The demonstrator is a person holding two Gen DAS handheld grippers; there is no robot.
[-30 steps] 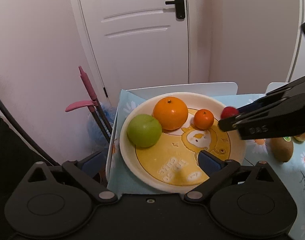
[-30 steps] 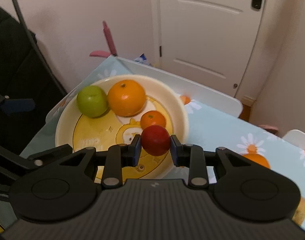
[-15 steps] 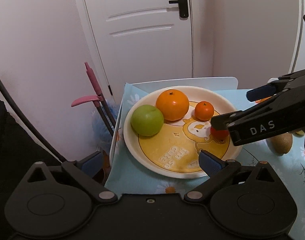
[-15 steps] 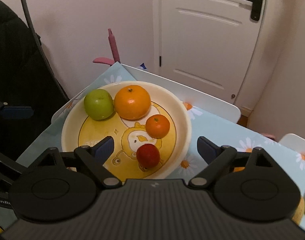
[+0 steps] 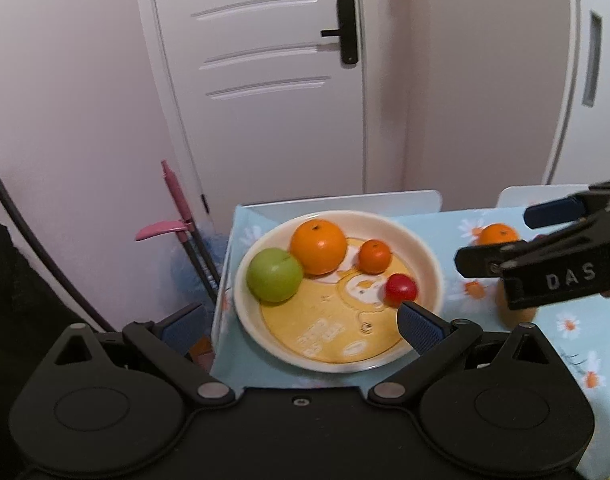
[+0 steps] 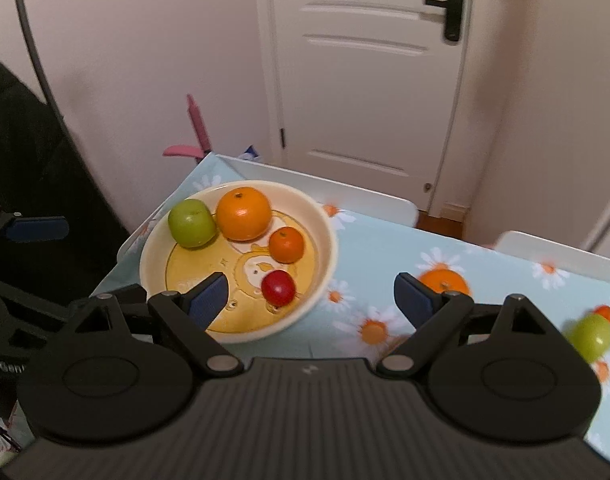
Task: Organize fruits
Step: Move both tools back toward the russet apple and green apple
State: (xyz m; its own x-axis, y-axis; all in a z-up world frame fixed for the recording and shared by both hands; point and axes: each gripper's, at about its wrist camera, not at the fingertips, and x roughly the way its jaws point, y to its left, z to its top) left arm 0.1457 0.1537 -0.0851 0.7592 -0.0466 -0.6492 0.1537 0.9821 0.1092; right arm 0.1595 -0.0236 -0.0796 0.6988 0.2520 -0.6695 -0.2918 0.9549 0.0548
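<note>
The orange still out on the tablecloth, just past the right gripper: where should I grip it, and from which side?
Take the orange across its widest middle, coming down from above and slightly from the near side. It is round and sits alone on the tablecloth, apart from the plate. The right gripper is already open wide, probably enough to straddle it.

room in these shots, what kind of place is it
Most likely a room in a home, perhaps a dining corner: a white panelled door with a black lever handle, a daisy-print tablecloth, and a cartoon plate of fruit.
</note>
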